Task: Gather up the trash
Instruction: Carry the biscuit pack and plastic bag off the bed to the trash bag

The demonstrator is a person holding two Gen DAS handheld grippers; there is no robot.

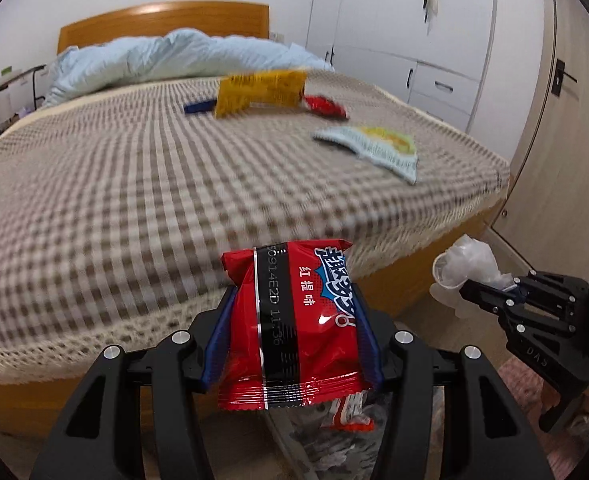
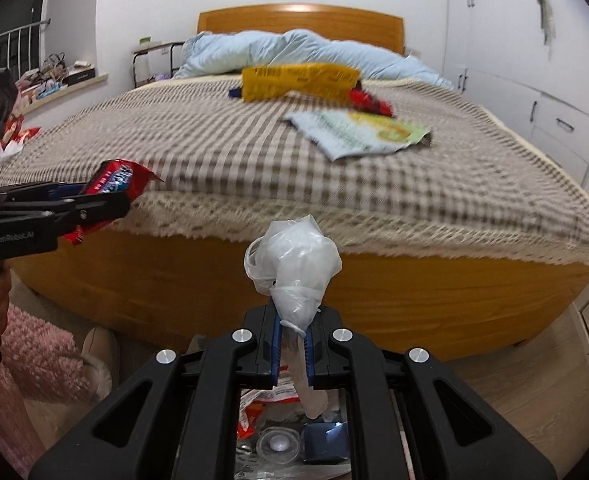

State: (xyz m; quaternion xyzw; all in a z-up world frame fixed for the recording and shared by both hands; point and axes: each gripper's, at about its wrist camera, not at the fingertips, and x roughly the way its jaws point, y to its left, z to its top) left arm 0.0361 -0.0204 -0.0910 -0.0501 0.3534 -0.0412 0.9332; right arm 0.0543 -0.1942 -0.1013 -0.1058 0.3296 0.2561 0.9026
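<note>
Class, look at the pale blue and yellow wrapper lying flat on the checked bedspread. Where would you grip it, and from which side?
Grip the pale blue and yellow wrapper at its near edge, coming in low from the foot of the bed. It lies flat and thin, so a grasp from above finds nothing to pinch; the near edge looks slightly lifted off the bedspread, probably enough for one finger to slide beneath.

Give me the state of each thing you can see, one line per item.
Left gripper: shut on red snack packet.
Right gripper: shut on crumpled clear plastic bag.
Yellow packet: lying on bed.
Pale blue wrapper: lying flat.
Quilt: rumpled.
Wardrobe doors: closed.
</note>
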